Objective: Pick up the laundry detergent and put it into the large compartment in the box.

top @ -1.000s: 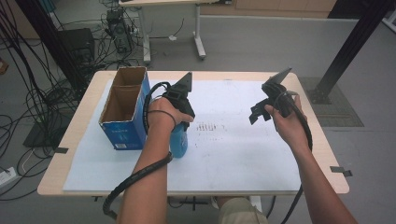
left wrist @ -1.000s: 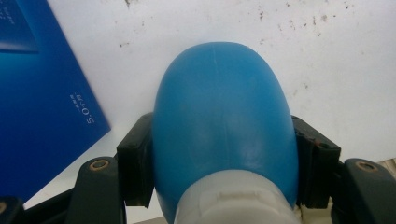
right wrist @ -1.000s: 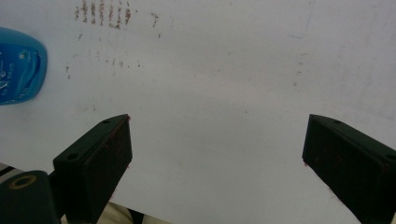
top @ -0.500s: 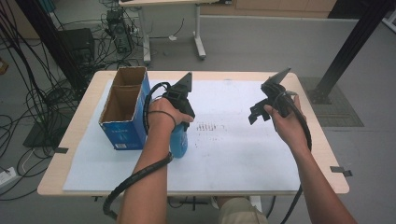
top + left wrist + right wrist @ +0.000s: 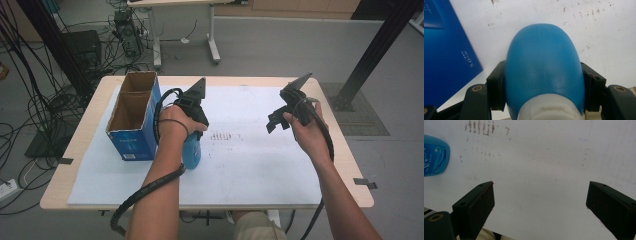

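Two black pads of the left tongs (image 5: 541,100) press on either side of a blue bottle (image 5: 544,72), pinching it just above its white collar, so that the rounded body juts out ahead of them toward the white sheet (image 5: 260,165) on the tabletop (image 5: 87,150). From the high view the bottle (image 5: 191,152) hangs under the left hand (image 5: 175,122), its base at or just over the sheet, right beside the open blue carton (image 5: 132,117); whether it touches down I cannot tell. Well apart to the other side, the right tongs (image 5: 540,202) stand spread wide with nothing between them, held above bare sheet. From their camera the bottle (image 5: 435,155) sits far off to the left edge, near a patch of brown smudges (image 5: 480,127).
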`<action>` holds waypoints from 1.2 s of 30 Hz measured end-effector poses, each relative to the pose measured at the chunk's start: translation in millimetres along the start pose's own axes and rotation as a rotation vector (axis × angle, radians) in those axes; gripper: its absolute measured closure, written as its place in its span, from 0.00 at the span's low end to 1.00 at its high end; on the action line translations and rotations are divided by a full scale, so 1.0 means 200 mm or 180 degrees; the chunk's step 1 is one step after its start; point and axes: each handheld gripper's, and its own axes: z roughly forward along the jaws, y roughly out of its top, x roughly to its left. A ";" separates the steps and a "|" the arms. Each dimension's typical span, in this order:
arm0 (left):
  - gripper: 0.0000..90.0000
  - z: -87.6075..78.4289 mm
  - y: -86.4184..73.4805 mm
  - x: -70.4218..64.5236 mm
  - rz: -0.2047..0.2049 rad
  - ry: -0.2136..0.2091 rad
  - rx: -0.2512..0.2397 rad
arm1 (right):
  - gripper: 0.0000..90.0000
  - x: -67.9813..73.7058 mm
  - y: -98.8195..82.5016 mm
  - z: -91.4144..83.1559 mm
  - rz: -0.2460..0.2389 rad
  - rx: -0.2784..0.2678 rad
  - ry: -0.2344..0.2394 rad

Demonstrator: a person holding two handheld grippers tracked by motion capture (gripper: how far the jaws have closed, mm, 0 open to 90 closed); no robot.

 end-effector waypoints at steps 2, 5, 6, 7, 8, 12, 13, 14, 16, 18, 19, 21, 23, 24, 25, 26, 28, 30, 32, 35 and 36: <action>0.41 0.00 0.00 0.00 0.0005 -0.0007 -0.0001 | 0.09 0.00 0.00 0.00 -0.0001 0.0004 -0.0002; 0.41 0.00 0.00 0.00 0.0001 -0.0007 -0.0001 | 0.09 0.00 0.00 0.00 0.0007 0.0014 0.0000; 0.41 0.00 0.00 0.00 0.0003 -0.0003 0.0000 | 0.09 0.01 0.00 0.00 0.0007 0.0008 0.0000; 0.41 0.00 0.00 0.00 0.0003 0.0002 0.0004 | 0.09 0.01 0.00 0.00 0.0004 0.0008 -0.0001; 0.41 0.00 0.00 0.00 0.0000 0.0003 0.0005 | 0.09 0.01 0.00 0.00 0.0003 0.0007 0.0002; 0.41 0.00 0.00 0.00 -0.0020 -0.0003 -0.0008 | 0.09 0.00 0.00 0.00 0.0007 0.0005 -0.0003; 0.41 0.00 0.00 0.00 -0.0021 -0.0001 -0.0010 | 0.09 0.00 0.00 0.00 0.0009 0.0000 -0.0002; 0.41 0.00 0.00 0.00 -0.0025 -0.0004 -0.0013 | 0.09 0.00 0.00 0.00 0.0008 0.0003 -0.0002; 0.41 0.00 0.00 0.00 -0.0023 -0.0001 -0.0013 | 0.09 0.00 0.00 0.00 0.0003 -0.0002 -0.0005; 0.41 0.00 -0.01 0.00 -0.0023 0.0004 -0.0024 | 0.09 0.00 0.00 0.00 0.0009 -0.0003 -0.0004; 0.41 0.00 -0.01 0.00 -0.0033 -0.0004 -0.0033 | 0.09 0.00 0.00 0.00 0.0015 -0.0004 0.0000; 0.41 0.00 -0.01 0.01 -0.0033 -0.0011 -0.0039 | 0.09 0.00 0.00 -0.01 0.0012 -0.0009 -0.0002; 0.41 0.00 -0.02 0.01 -0.0039 -0.0019 -0.0062 | 0.09 0.00 0.00 -0.01 0.0008 -0.0009 -0.0004; 0.41 0.00 -0.02 0.01 -0.0038 -0.0020 -0.0062 | 0.09 0.00 0.00 -0.01 0.0008 -0.0009 -0.0003; 0.41 0.00 -0.02 0.01 -0.0036 -0.0018 -0.0075 | 0.09 0.00 0.00 0.00 0.0009 -0.0012 -0.0001; 0.41 0.00 -0.03 0.01 -0.0035 -0.0023 -0.0091 | 0.09 0.01 0.00 0.00 0.0007 0.0001 -0.0006; 0.41 0.00 -0.03 0.02 -0.0040 -0.0035 -0.0117 | 0.09 0.01 0.00 0.00 0.0002 0.0000 -0.0007; 0.42 0.00 -0.04 0.02 -0.0023 -0.0041 -0.0130 | 0.09 0.02 0.01 0.00 0.0008 0.0000 -0.0010; 0.42 0.00 -0.05 0.03 -0.0020 -0.0049 -0.0145 | 0.09 0.02 0.01 0.00 0.0002 0.0005 -0.0009; 0.42 0.00 -0.06 0.05 -0.0031 -0.0075 -0.0183 | 0.09 0.02 0.01 0.01 0.0001 0.0003 -0.0005; 0.42 0.00 -0.06 0.05 -0.0032 -0.0083 -0.0188 | 0.09 0.03 0.01 0.01 -0.0002 0.0003 -0.0007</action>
